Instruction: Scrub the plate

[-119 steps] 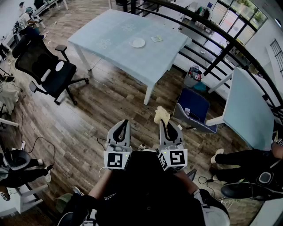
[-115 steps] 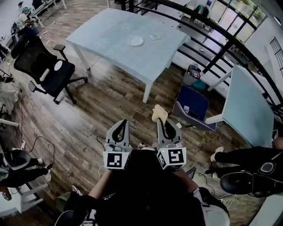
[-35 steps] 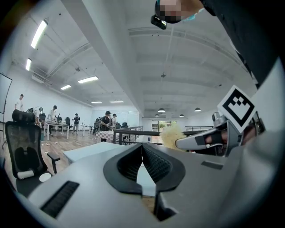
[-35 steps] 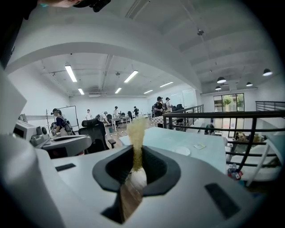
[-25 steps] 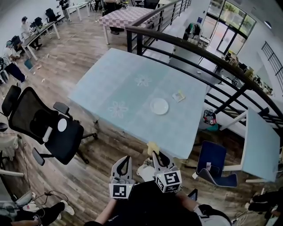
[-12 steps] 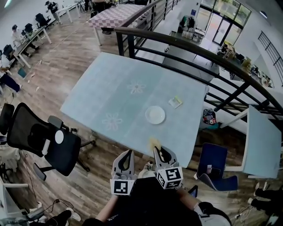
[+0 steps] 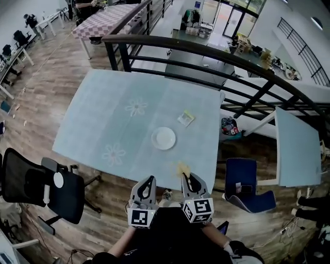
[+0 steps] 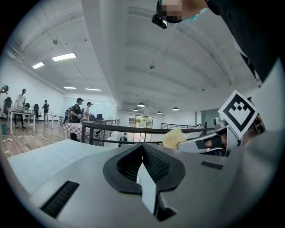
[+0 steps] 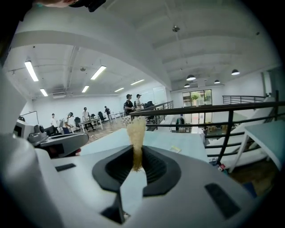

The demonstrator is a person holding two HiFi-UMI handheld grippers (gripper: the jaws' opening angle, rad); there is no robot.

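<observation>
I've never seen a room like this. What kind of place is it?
Probably a big open office on an upper floor: an office chair, a black railing along the edge, and people at desks far off.

**Open-plan office.** Head view: a wood-plank floor [image 7: 41, 103] with a pale blue table [image 7: 103, 118] at centre. A black swivel chair [image 7: 26, 185] stands at 8 o'clock. A black metal railing [image 7: 206, 49] runs from 11 to 3 o'clock. White desks [image 7: 11, 58] stand at 10 o'clock and glass doors [image 7: 221, 10] at 1 o'clock. Left gripper view: strip lights [image 8: 63, 56] on a white ceiling, and people standing [image 8: 76, 113] near further desks at 9 o'clock.
</observation>
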